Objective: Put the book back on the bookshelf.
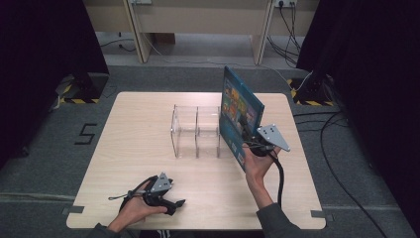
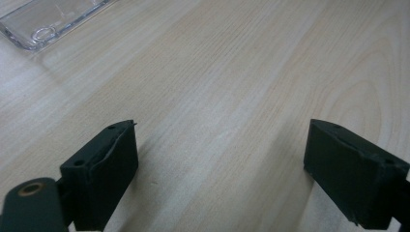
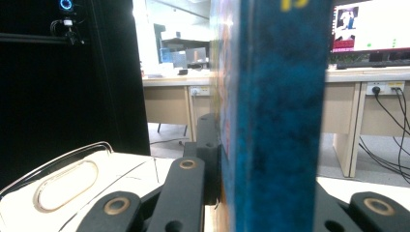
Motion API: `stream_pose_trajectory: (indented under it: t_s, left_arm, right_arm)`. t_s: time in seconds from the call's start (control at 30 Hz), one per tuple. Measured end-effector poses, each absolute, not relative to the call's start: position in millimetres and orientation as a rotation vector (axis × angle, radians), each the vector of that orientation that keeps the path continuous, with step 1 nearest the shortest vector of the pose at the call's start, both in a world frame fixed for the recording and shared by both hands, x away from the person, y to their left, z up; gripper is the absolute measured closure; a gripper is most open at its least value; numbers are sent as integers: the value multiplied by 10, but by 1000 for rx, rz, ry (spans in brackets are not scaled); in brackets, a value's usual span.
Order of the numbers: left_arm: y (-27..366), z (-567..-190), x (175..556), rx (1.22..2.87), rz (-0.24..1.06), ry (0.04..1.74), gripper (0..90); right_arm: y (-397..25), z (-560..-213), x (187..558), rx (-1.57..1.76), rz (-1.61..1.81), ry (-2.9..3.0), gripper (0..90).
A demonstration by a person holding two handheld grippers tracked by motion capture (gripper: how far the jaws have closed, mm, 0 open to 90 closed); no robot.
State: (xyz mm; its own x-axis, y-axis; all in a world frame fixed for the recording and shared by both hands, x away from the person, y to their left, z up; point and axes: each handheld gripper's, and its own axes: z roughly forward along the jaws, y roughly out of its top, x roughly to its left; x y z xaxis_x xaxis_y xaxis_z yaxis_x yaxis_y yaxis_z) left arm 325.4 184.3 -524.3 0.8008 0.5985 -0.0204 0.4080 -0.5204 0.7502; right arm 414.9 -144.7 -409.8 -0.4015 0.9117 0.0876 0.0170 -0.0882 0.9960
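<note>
We see a blue book (image 1: 241, 115) held upright on its edge above the right part of the table (image 1: 124, 163), just beside the right end of a clear plastic rack (image 1: 195, 130). Its colourful cover faces to the left and a little toward us, and its lower corner comes down near the table in front of the rack; we cannot tell if it touches the wood. In the right gripper view the spine of the blue book (image 3: 275, 121) stands directly in front of the camera and rises between the two black jaws, which press on it from both sides.

The right gripper (image 1: 253, 144) is clenched on the lower part of this book, and the person's right hand (image 1: 260, 166) holds it from below, with the grey three-cornered plate on top and the cable hanging down along the forearm.

The clear plastic rack stands in the middle of the table and has upright dividers that make compartments. One corner of it (image 2: 43, 21) appears at the top left in the left gripper view.

The left gripper (image 1: 171, 202) rests low at the near left part of the table, well apart from the book and the rack. In the left gripper view its jaws stand wide apart, with nothing but bare wood between them.
</note>
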Motion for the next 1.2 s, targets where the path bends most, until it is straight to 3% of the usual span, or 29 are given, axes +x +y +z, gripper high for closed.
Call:
stream_pose_trajectory:
  t_s: [1.2]
  left_arm:
    - [1833, -5244, 3239, 2193, 307, 738, 106]
  right_arm:
    - [-1620, -4183, 4024, 1092, 1573, 1472, 789]
